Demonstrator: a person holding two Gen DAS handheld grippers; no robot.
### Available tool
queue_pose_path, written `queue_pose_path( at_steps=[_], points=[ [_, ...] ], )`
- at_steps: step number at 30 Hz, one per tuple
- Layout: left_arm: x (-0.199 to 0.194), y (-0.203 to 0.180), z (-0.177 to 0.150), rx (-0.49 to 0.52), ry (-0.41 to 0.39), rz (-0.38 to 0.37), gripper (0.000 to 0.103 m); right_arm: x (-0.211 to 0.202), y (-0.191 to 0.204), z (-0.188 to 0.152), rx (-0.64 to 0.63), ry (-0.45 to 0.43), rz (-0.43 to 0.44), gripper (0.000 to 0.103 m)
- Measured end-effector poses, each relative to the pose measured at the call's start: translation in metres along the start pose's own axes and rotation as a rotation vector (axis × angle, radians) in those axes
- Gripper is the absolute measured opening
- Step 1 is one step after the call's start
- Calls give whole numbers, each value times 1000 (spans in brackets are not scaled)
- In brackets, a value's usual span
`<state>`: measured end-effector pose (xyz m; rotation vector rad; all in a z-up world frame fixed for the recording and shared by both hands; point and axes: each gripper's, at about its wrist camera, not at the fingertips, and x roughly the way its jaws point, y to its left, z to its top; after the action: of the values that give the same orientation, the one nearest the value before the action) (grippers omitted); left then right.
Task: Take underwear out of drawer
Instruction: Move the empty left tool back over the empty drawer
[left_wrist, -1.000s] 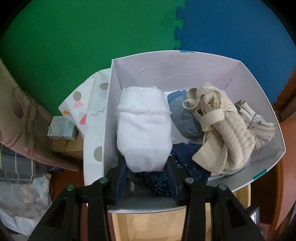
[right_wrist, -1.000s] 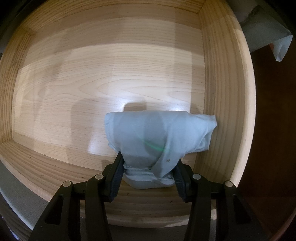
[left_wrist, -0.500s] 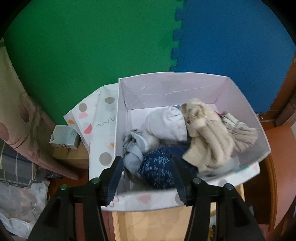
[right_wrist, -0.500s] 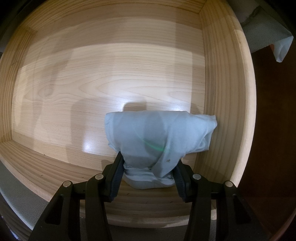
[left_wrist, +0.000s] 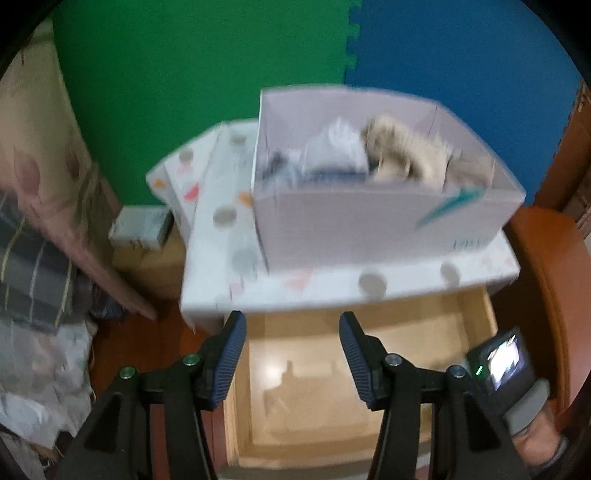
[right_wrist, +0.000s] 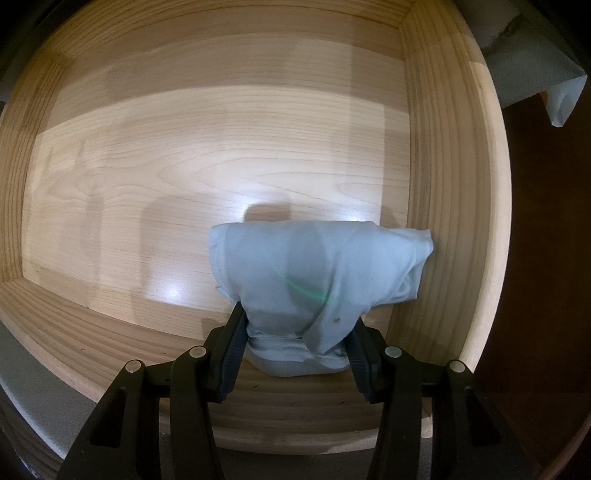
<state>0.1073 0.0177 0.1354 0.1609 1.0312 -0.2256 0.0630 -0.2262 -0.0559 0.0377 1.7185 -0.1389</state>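
Note:
In the right wrist view, my right gripper (right_wrist: 297, 321) points down into the light wooden drawer (right_wrist: 184, 166) and is shut on a folded pale blue underwear (right_wrist: 317, 266) by the drawer's right wall. In the blurred left wrist view, my left gripper (left_wrist: 291, 319) is open with nothing between its fingers, above the drawer's (left_wrist: 317, 354) far edge. Beyond it stands a white box (left_wrist: 369, 229) holding a white garment (left_wrist: 336, 151), a beige one (left_wrist: 406, 155) and darker pieces. The right gripper's camera unit (left_wrist: 506, 362) shows at lower right.
The box rests on a white dotted surface (left_wrist: 229, 218). A small carton (left_wrist: 140, 225) and stacked fabrics (left_wrist: 33, 266) lie to the left. Green (left_wrist: 184, 74) and blue (left_wrist: 461, 55) foam mats cover the floor behind. Reddish wooden furniture (left_wrist: 539, 258) borders the right.
My left gripper let the white garment drop into the box, opened, and drew back from the box to above the drawer. The right gripper kept still on the pale blue underwear.

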Motion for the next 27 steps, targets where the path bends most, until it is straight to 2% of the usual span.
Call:
queue_pose_path(
  at_steps=[5, 9, 15, 20, 23, 27],
  points=[
    [33, 6, -46, -31, 77, 27, 54, 0, 2, -1, 0, 0, 0, 47],
    [50, 13, -71, -63, 88, 23, 54, 0, 2, 0, -3, 1, -1, 47],
    [66, 17, -93, -18, 65, 58, 54, 0, 1, -1, 4, -5, 5, 46],
    [78, 23, -109, -4, 54, 58, 54, 1, 0, -1, 11, -10, 6, 45],
    [86, 29, -112, -39, 89, 30, 54, 0, 1, -1, 9, -16, -2, 44],
    [84, 39, -113, -97, 57, 11, 54, -1, 2, -2, 8, -23, -2, 43]
  ],
)
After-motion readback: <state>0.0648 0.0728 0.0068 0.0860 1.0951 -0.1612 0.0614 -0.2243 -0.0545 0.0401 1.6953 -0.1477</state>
